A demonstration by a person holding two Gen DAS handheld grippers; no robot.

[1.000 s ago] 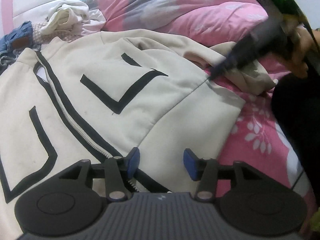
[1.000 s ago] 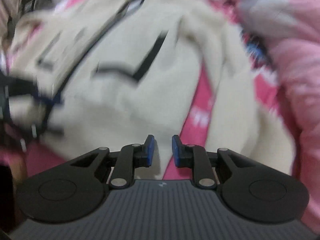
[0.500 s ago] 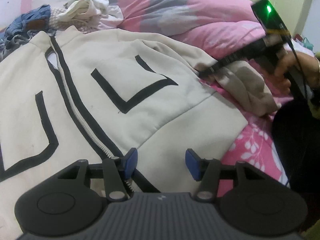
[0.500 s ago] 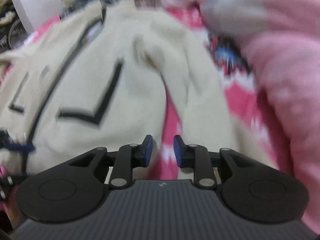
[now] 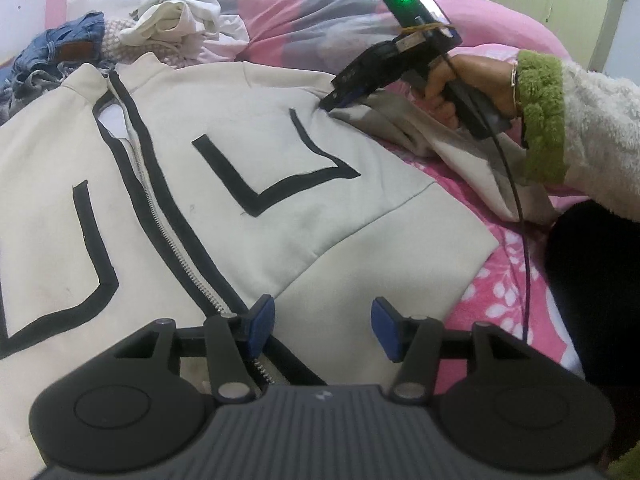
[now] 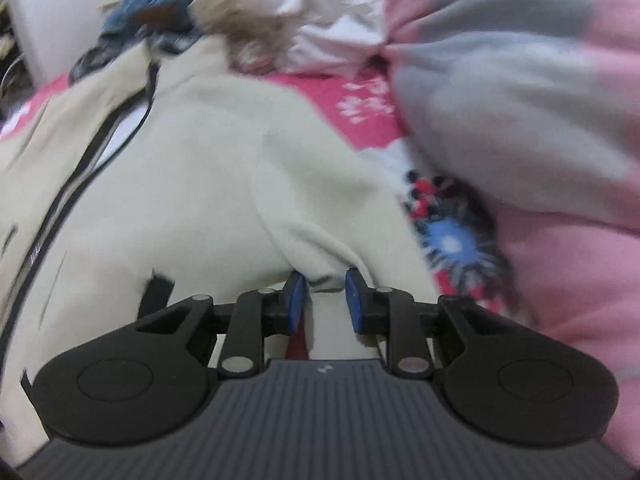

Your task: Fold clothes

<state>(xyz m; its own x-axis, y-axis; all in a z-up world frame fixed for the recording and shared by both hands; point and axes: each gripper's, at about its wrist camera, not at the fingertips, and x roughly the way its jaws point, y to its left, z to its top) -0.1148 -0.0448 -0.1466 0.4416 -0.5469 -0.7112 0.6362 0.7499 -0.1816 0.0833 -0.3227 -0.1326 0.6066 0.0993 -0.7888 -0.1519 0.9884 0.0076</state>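
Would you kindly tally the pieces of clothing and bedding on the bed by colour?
Cream, black-trimmed zip-up jacket, spread flat: 1
Blue denim garment, crumpled beyond the collar: 1
White crumpled garment in that pile: 1
Pink and grey duvet, bunched behind: 1
Pink floral bedsheet, underneath: 1
Total: 5; the pile may hide more.

A jacket (image 5: 248, 184) lies spread flat on the bed (image 5: 516, 292), with a heap of clothes (image 5: 168, 24) behind its collar, a quilt (image 5: 320, 12) beyond its right shoulder, and its sleeve (image 5: 452, 148) trailing off to the right.
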